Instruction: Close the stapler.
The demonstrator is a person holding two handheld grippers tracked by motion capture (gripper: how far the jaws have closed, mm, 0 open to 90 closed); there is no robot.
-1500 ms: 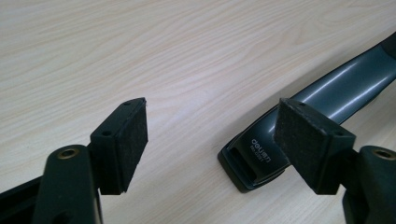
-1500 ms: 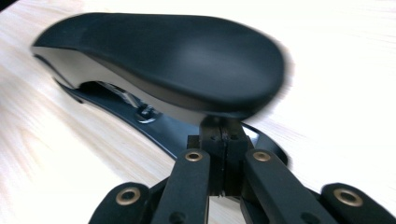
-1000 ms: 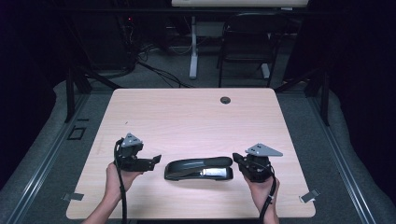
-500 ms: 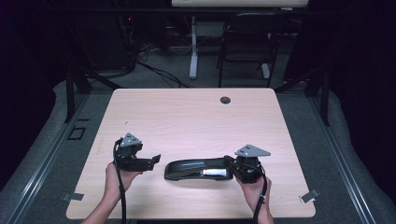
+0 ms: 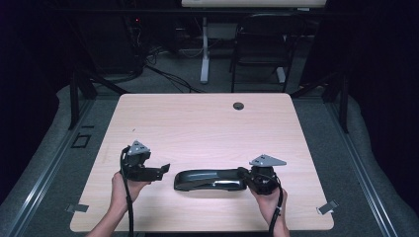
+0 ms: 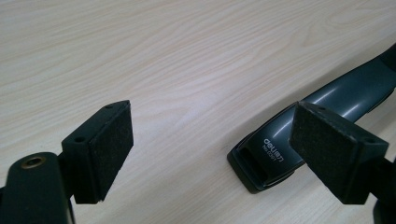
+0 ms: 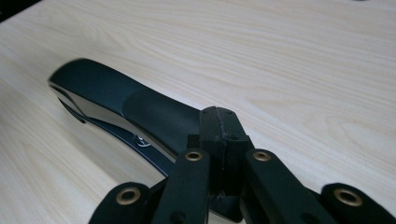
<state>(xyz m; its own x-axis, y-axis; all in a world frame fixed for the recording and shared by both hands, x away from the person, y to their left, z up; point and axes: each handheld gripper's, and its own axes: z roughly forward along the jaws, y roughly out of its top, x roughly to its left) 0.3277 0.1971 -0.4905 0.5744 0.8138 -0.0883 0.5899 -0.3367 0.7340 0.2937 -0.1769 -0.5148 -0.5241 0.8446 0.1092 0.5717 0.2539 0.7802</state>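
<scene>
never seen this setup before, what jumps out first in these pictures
A long dark stapler lies flat near the front edge of the pale wooden table, between two hand-held grippers. The left gripper sits open just off the stapler's left end, its pads clear of it. The right gripper is shut, its closed jaws resting against the stapler's right end.

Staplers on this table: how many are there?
1. The single dark stapler lies near the front edge of the table, between the open left gripper and the shut right gripper, which meets its end.
</scene>
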